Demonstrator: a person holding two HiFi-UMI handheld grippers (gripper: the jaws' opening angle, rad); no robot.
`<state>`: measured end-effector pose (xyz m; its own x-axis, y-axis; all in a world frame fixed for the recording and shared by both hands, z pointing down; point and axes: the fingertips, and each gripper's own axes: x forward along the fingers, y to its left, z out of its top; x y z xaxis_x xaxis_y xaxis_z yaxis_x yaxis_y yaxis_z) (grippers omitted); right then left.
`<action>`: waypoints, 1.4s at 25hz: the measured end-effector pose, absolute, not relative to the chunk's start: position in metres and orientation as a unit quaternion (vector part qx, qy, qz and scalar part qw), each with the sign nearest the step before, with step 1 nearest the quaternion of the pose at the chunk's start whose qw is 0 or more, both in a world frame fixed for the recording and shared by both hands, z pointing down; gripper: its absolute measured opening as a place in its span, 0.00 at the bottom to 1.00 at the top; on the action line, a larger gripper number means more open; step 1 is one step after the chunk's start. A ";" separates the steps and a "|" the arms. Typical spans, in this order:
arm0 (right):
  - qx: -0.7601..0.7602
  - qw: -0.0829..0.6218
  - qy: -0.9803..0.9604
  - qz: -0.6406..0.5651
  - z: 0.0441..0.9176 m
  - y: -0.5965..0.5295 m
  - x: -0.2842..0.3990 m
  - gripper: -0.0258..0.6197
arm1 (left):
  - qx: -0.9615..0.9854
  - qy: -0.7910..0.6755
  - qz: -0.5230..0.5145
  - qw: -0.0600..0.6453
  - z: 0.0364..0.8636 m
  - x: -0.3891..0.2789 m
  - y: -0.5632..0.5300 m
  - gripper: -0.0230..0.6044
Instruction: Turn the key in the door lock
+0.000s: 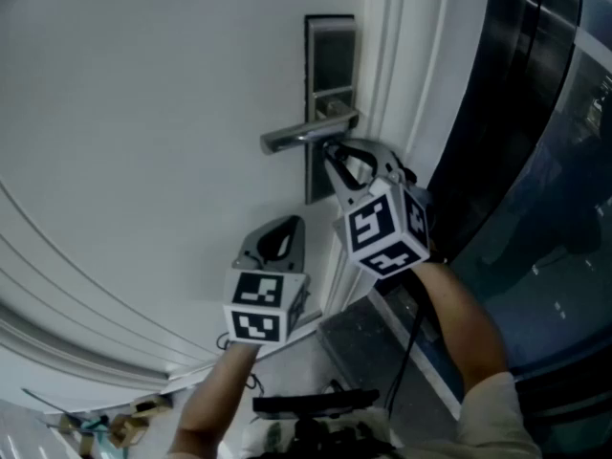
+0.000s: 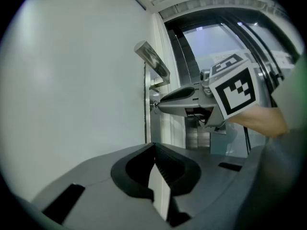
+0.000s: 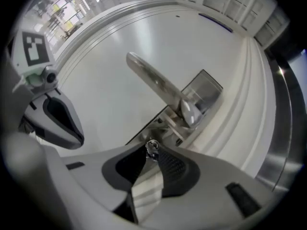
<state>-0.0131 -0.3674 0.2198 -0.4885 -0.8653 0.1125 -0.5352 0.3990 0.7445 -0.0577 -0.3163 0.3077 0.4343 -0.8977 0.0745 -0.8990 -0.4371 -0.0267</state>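
The small silver key (image 3: 152, 146) sits in the lock just under the brushed-metal lever handle (image 3: 156, 83) of the white door (image 1: 143, 113). The right claw (image 3: 152, 153) is clenched on its head — only the right gripper view shows that grip. The left claw (image 2: 154, 147) is pressed together on nothing. The head view places it near the door, apart from the lock.

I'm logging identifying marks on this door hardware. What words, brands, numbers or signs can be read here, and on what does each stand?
No text can be read in any view.
Lock plate and door handle: bare metal, no brand visible.
Key: too small to show any stamp.
Left marker cube and right marker cube: black-and-white square patterns only, no letters or numbers.
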 end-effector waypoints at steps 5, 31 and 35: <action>0.443 0.211 -0.828 -0.273 0.215 -0.366 -0.012 0.19 | 0.848 -0.528 0.040 0.009 0.309 -0.054 -0.316 0.06; 0.342 -0.165 -0.894 0.240 0.210 -0.375 0.005 0.09 | 0.846 -0.531 0.038 0.010 0.309 -0.057 -0.314 0.06; 0.316 -0.221 -0.866 0.319 0.214 -0.377 0.009 0.10 | 0.847 -0.530 0.038 0.011 0.310 -0.056 -0.314 0.06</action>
